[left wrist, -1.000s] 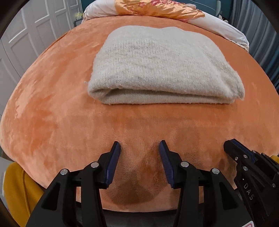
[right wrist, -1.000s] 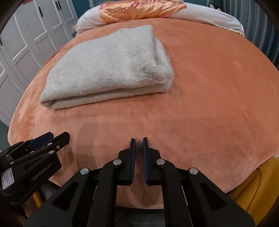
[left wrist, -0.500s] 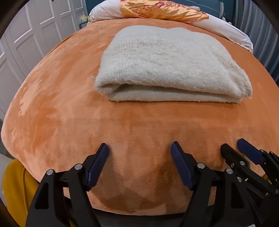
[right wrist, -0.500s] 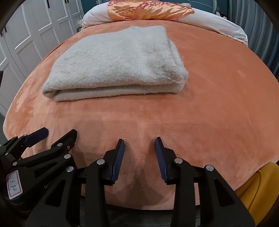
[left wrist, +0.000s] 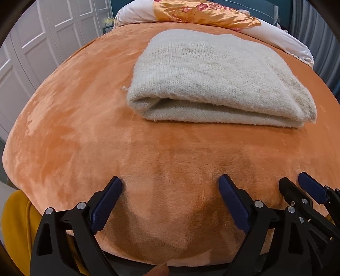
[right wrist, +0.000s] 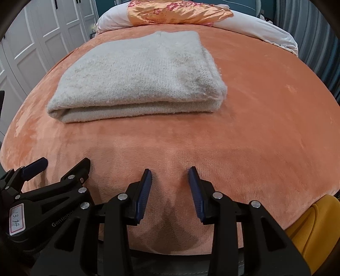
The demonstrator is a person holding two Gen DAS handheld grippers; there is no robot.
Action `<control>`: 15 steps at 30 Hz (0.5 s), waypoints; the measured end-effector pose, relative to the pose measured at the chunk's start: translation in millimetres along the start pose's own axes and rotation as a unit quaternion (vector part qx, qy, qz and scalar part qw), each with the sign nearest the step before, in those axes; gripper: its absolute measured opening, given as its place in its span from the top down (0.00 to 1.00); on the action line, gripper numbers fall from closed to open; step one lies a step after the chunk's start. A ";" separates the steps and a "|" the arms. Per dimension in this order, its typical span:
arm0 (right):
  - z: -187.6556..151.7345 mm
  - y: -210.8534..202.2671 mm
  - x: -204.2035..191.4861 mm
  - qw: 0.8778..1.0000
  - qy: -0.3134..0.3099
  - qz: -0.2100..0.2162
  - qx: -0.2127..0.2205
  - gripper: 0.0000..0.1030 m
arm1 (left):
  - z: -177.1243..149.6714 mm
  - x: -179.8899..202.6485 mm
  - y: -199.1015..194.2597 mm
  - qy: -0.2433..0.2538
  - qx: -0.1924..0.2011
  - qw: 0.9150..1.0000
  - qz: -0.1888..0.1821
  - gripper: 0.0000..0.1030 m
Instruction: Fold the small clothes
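An orange plush blanket covers the bed, with a white pillow and a floral satin cloth at its far end. A cream knit sweater lies folded in the middle of the blanket, well apart from both tools. Near the bed's front edge, the left hand-held gripper has nothing between its jaws, which are opening wide. Beside it, the right hand-held gripper stands partly open, also empty.

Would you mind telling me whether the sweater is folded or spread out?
Folded: the sweater lies as a compact rectangle on the bed, with stacked layers showing along its near edge.
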State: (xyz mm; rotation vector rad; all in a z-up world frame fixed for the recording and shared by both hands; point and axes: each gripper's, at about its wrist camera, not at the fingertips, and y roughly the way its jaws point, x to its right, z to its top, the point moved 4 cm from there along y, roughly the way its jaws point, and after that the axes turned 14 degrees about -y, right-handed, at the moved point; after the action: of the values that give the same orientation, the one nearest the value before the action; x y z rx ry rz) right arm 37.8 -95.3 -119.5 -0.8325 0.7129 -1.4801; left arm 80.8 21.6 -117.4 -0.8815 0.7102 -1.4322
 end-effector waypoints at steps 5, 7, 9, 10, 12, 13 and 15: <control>0.4 0.6 -3.4 1.000 -0.002 -0.003 -0.003 0.66 | -2.5 0.3 -0.1 -0.002 0.003 1.000 -0.002 0.12; 0.4 0.8 -4.5 1.000 0.000 -0.004 -0.003 0.66 | -2.4 -0.6 1.1 -0.002 0.001 1.000 -0.003 0.12; 0.2 0.6 -6.0 1.000 0.001 -0.005 -0.004 0.66 | -2.9 -1.4 0.6 -0.002 0.000 1.000 -0.004 0.12; 0.1 0.6 -6.9 1.000 0.001 -0.006 -0.004 0.66 | -2.7 -1.6 0.9 -0.002 -0.002 1.000 -0.004 0.12; 0.3 0.8 -7.1 1.000 0.003 -0.005 -0.005 0.66 | -1.3 -2.0 0.8 -0.001 -0.003 1.000 -0.003 0.12; 0.4 0.9 -7.2 1.000 0.004 -0.005 -0.005 0.66 | -1.0 -2.2 1.0 -0.002 -0.004 1.000 -0.003 0.12; 0.4 1.1 -6.9 1.000 0.005 -0.005 -0.006 0.66 | 0.4 -2.5 1.5 -0.001 -0.006 1.000 -0.004 0.11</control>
State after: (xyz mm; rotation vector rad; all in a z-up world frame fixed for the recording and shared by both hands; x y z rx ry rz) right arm 38.8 -88.4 -120.8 -0.8391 0.7267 -1.4907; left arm 81.9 24.1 -118.7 -0.8958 0.7162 -1.4344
